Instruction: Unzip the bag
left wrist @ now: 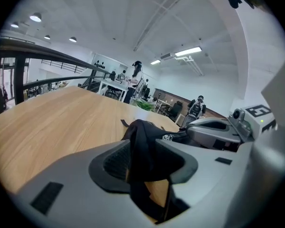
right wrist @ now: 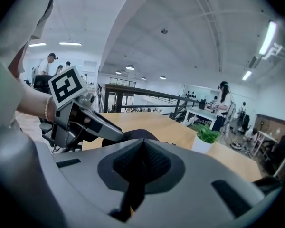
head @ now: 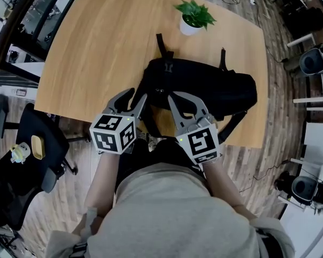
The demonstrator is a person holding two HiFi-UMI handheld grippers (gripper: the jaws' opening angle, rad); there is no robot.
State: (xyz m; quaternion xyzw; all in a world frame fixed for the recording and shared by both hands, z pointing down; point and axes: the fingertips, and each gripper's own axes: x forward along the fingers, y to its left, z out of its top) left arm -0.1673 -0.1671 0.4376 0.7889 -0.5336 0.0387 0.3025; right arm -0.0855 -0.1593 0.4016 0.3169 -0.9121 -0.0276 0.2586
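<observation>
Grippers at the bag's near end, no opened zip to be seen

The left gripper (left wrist: 145, 160) has its jaws apart, with a fold of the black bag (head: 204, 87) loose between them. Just beside it, the right gripper (right wrist: 142, 163) has its jaws together; I cannot tell whether they pinch a zip pull. The bag lies on the table (head: 97, 47) and looks closed, so the unzipping likely remains.
</observation>
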